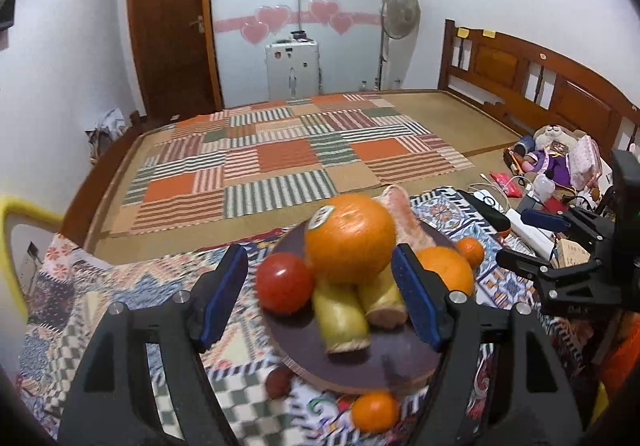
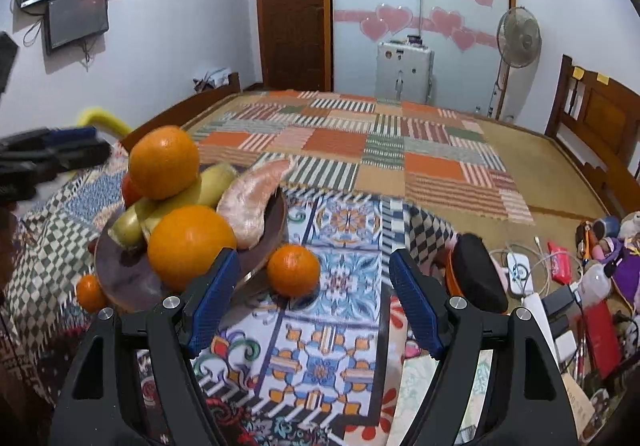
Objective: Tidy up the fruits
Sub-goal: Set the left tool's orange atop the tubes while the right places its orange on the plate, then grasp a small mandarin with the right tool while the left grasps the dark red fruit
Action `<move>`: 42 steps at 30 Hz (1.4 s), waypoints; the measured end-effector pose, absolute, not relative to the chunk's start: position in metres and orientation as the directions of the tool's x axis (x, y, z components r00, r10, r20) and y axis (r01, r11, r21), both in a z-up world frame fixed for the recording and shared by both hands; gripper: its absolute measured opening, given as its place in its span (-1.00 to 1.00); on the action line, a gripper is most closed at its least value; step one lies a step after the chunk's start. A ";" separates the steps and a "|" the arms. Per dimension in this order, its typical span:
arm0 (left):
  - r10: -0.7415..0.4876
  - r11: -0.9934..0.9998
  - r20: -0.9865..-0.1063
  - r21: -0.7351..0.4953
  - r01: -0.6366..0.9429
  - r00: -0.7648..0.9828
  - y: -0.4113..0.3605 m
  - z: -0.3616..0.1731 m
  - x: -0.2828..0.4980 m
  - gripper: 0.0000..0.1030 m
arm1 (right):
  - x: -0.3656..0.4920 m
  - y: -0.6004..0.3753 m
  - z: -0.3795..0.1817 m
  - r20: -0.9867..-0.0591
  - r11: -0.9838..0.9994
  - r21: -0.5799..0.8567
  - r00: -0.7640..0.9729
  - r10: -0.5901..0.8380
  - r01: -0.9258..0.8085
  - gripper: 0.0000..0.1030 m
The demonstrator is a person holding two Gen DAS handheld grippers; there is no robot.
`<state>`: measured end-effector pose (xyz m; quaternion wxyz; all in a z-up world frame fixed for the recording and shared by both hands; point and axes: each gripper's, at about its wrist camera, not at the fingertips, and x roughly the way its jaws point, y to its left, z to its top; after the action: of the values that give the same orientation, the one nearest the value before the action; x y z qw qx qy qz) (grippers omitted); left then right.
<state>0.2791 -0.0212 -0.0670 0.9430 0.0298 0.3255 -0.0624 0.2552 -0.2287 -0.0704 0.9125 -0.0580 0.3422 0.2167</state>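
Note:
A dark brown plate (image 1: 384, 362) (image 2: 120, 270) on a patterned cloth holds a piled big orange (image 1: 350, 238) (image 2: 164, 162), a tomato (image 1: 285, 282), two banana pieces (image 1: 344, 316) (image 2: 132, 224), a second orange (image 1: 446, 270) (image 2: 190, 246) and a peeled pomelo wedge (image 1: 404, 213) (image 2: 252, 201). Small tangerines lie on the cloth: one (image 1: 375, 410) (image 2: 90, 292) in front of the plate, one (image 2: 294, 270) (image 1: 471, 250) beside it. A small dark red fruit (image 1: 278, 382) lies by the rim. My left gripper (image 1: 320, 296) is open around the pile, touching nothing. My right gripper (image 2: 314, 308) is open and empty.
The patterned cloth (image 2: 332, 326) lies at the edge of a bed with a patchwork mat (image 1: 280, 161). Clutter of cables, a power strip, a black case (image 2: 478, 274) and toys (image 1: 560, 161) sits to the right. A yellow chair (image 1: 16, 238) stands at left.

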 end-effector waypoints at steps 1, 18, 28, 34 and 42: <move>-0.093 0.991 -0.619 0.016 0.130 0.780 -0.018 -0.067 0.276 0.51 | 0.255 -0.229 -0.073 -0.659 0.897 0.044 0.662 0.357 -0.440 0.45; -0.057 0.998 -0.726 -0.023 0.058 0.686 0.041 -0.123 0.246 0.19 | 0.280 -0.212 -0.097 -0.779 0.869 0.063 0.520 0.351 -0.492 -0.13; -0.102 0.994 -0.759 -0.049 0.100 0.643 0.037 -0.143 0.242 -0.10 | 0.290 -0.207 -0.099 -0.791 0.849 0.045 0.501 0.352 -0.526 -0.32; -0.129 0.990 -0.772 -0.064 0.126 0.623 0.031 -0.149 0.243 -0.24 | 0.287 -0.206 -0.096 -0.782 0.853 0.037 0.517 0.349 -0.521 -0.34; -0.129 0.989 -0.782 -0.052 0.142 0.610 0.021 -0.151 0.249 -0.31 | 0.269 -0.215 -0.086 -0.752 0.857 0.048 0.546 0.369 -0.513 -0.34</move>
<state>0.2490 0.0214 -0.1511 0.8972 0.0075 0.4351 -0.0754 0.2695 -0.2151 -0.0863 0.8747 -0.0890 0.4042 0.2521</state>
